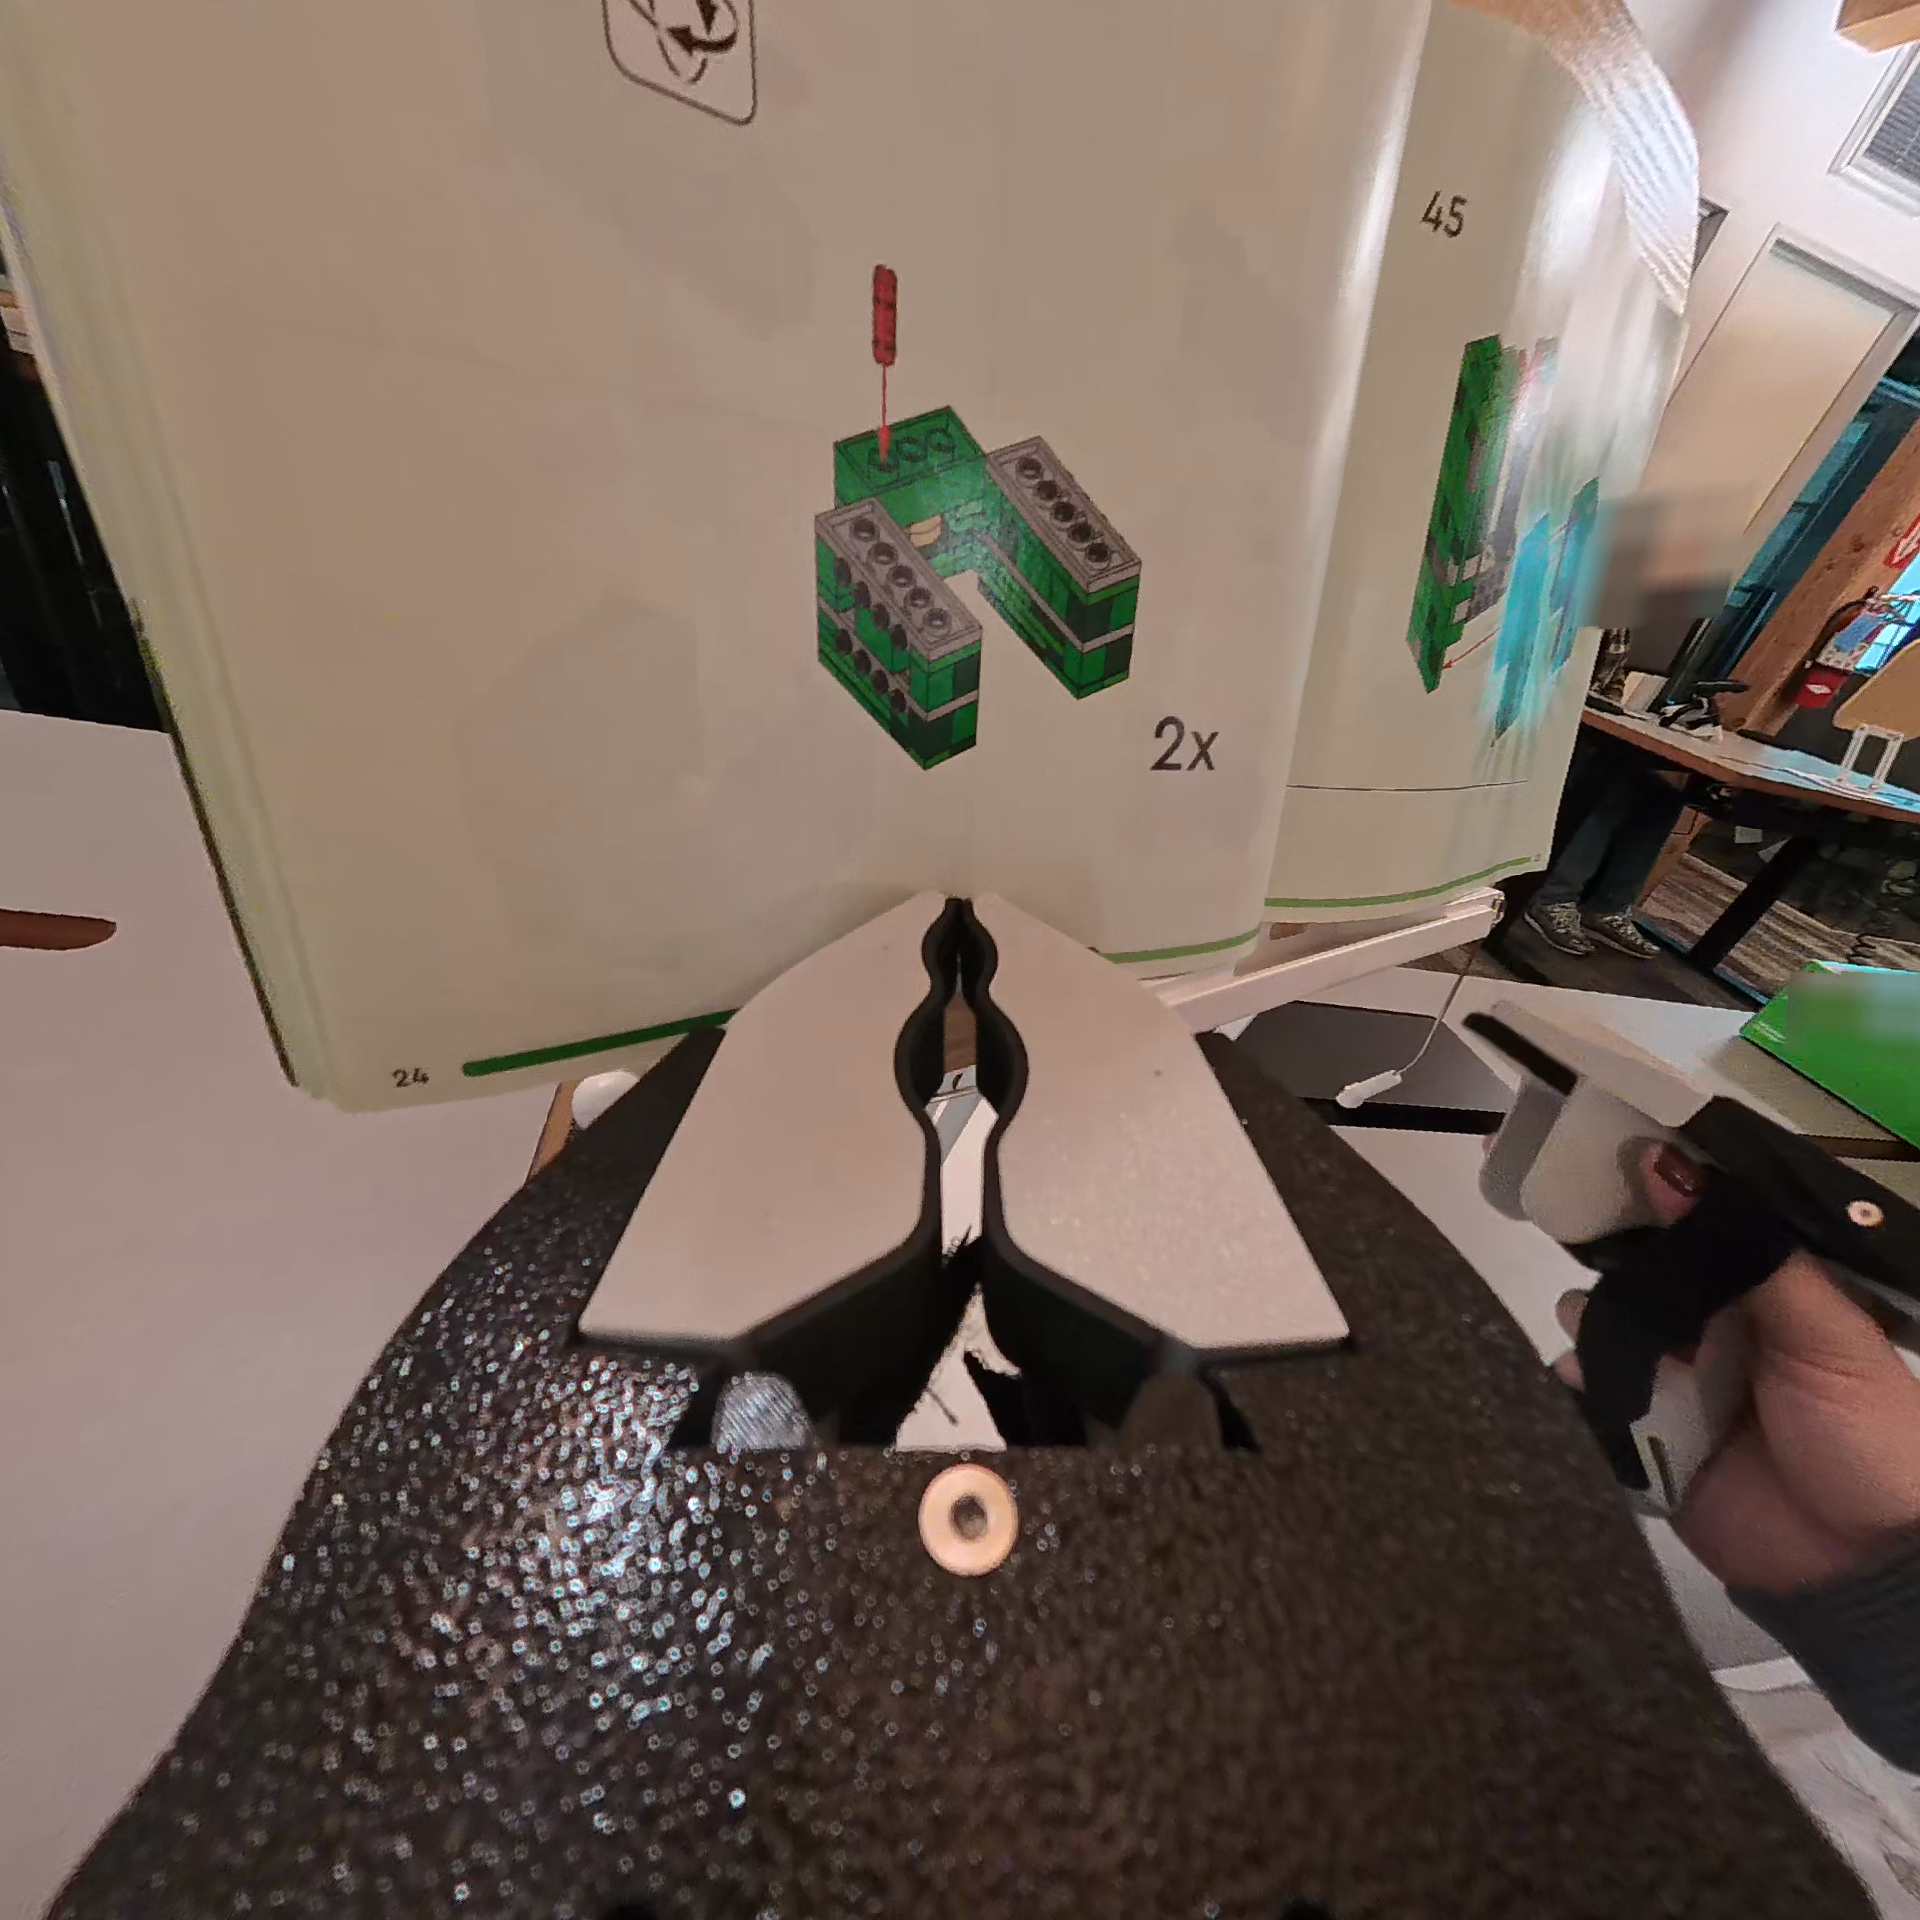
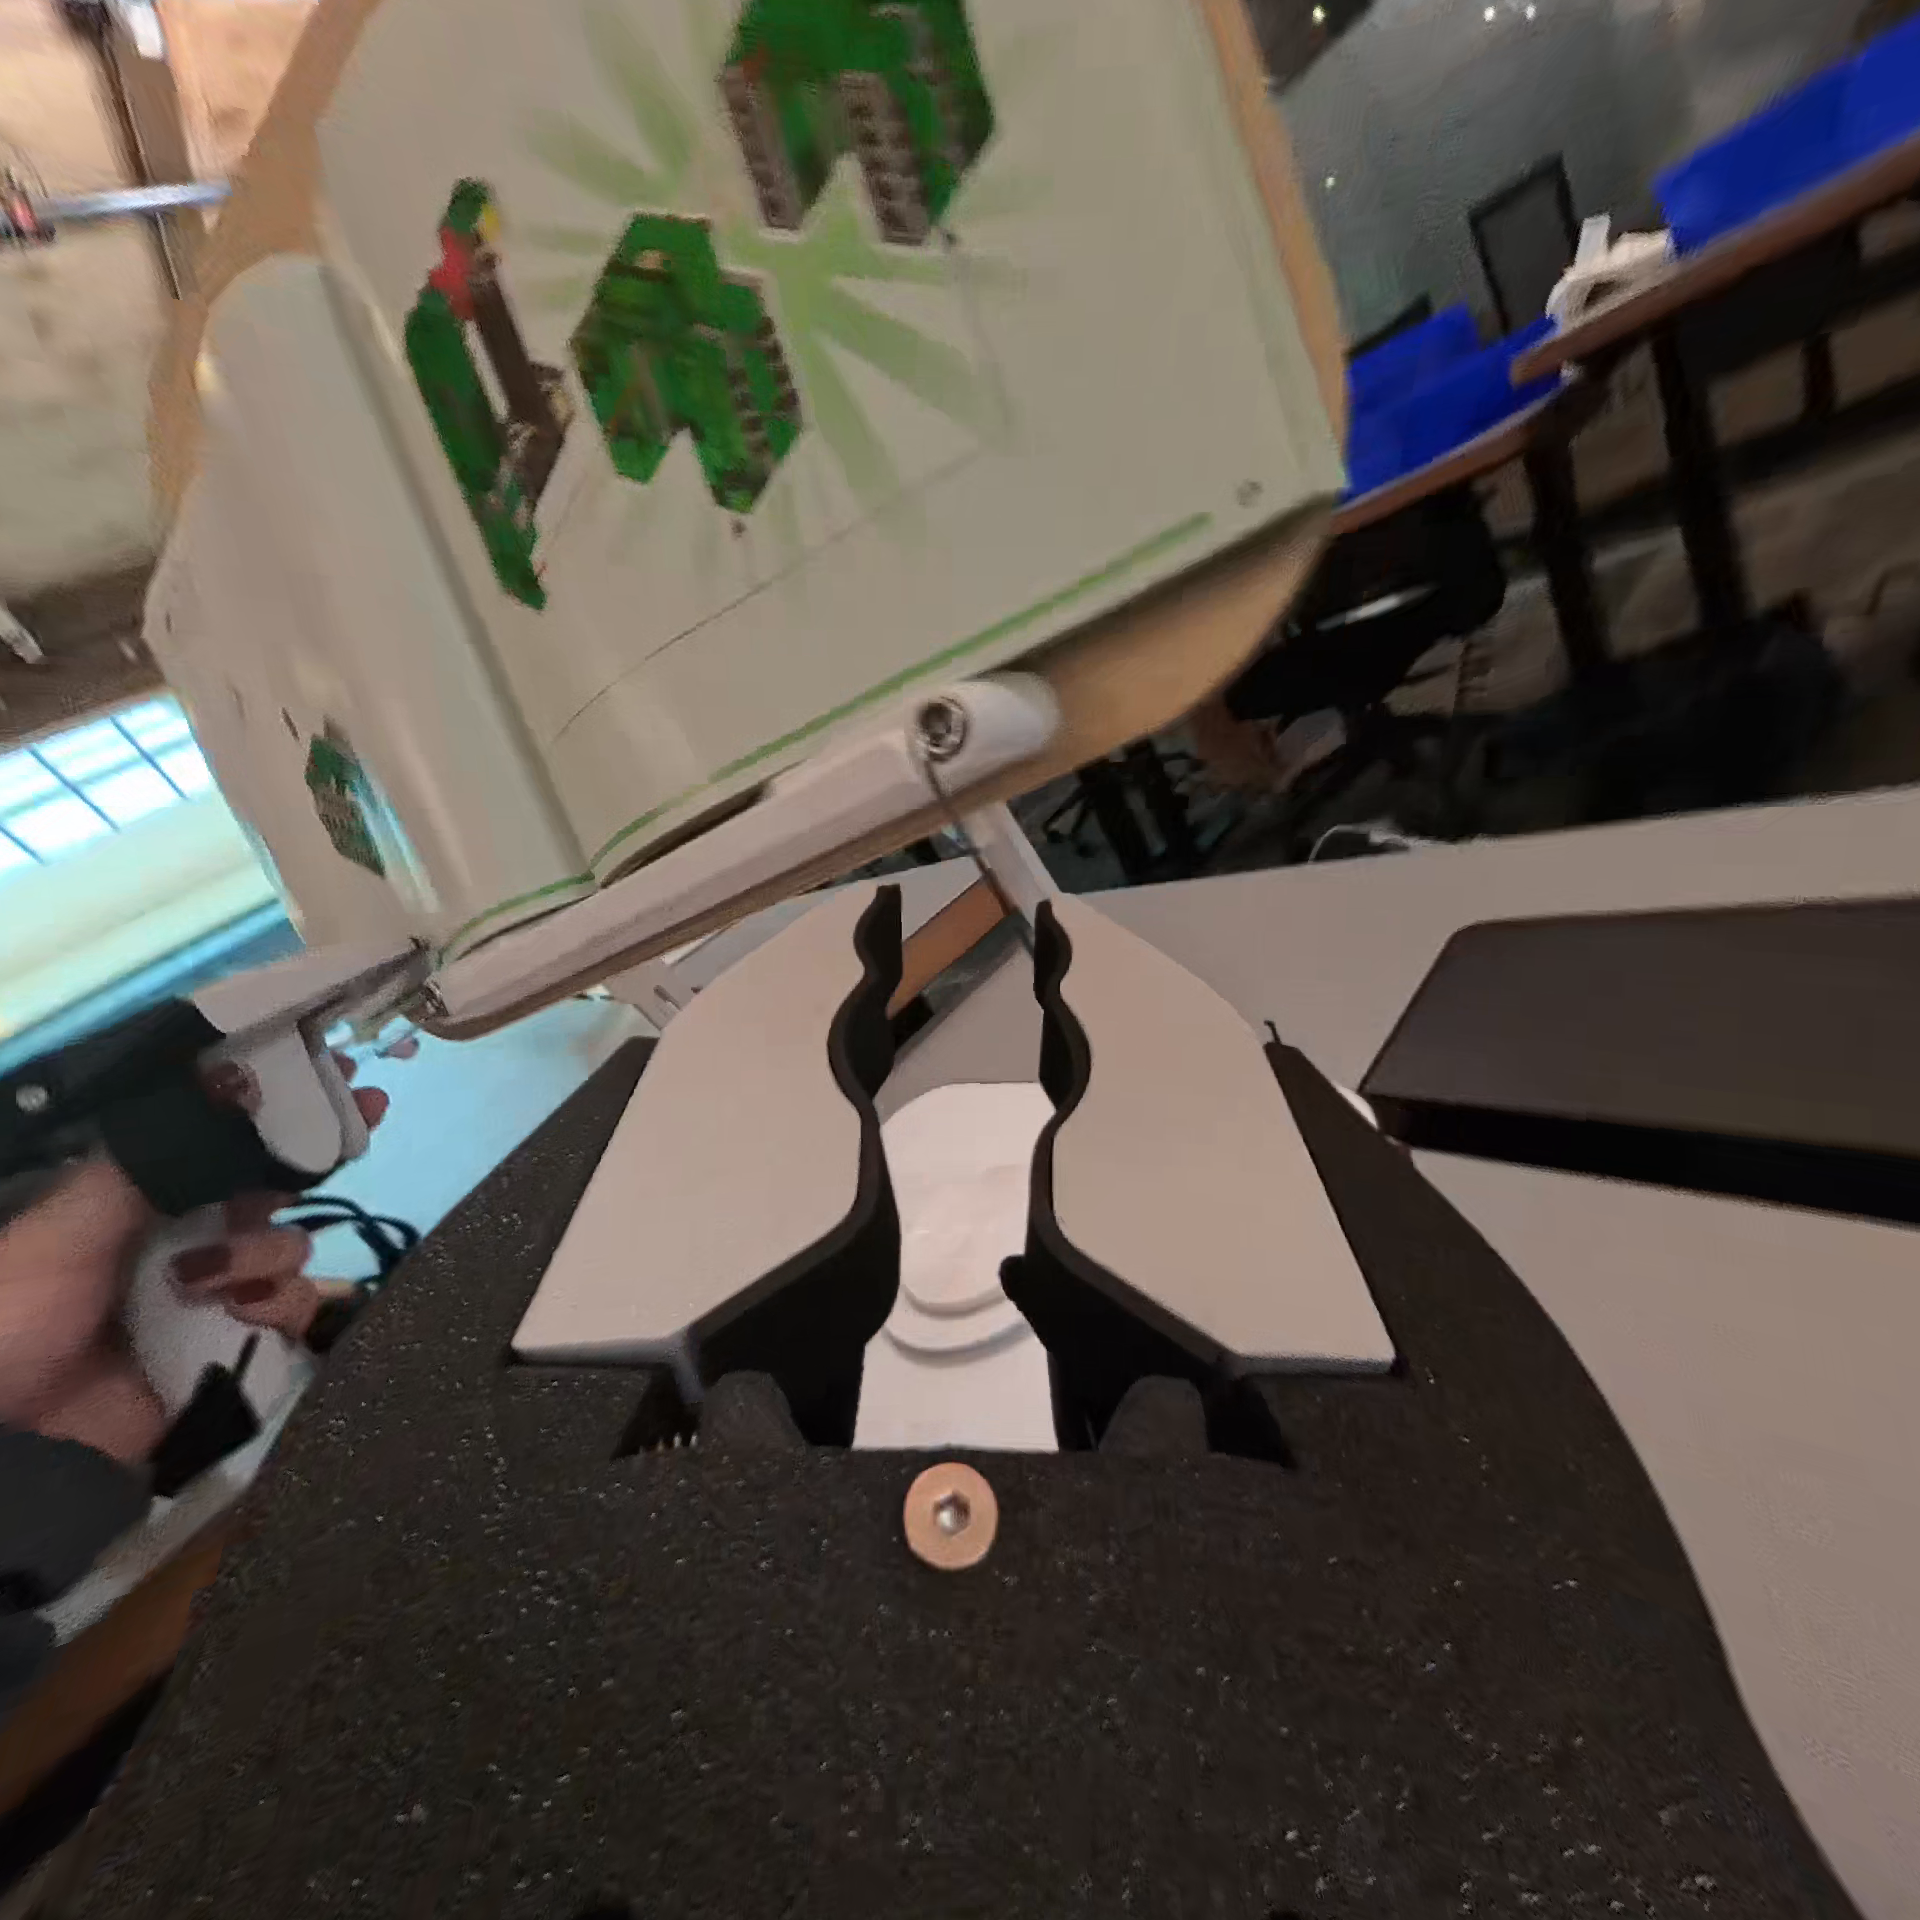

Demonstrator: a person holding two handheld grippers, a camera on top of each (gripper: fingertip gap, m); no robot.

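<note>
booklet (image 1: 644,436) stands open and upright on a white stand (image 2: 727,831) on the table (image 2: 1662,1455), pages facing both cameras. its spine runs vertically and its long axis looks to run side to side across the open spread; the top leans slightly back.

left tool (image 1: 958,914) has its jaws pressed together on the bottom edge of one page (image 1: 1039,810), at the middle of the spread. that page curves forward away from the others. right tool (image 2: 961,935) is partly open and holds nothing, its tips just below the stand's front rail.

risks, as a judgement: the thin page could tear or crease if pulled sideways, several pages might be caught at once, and a tug could tip the booklet off its stand. a black box (image 2: 1662,1039) lies on the table to the right.
</note>
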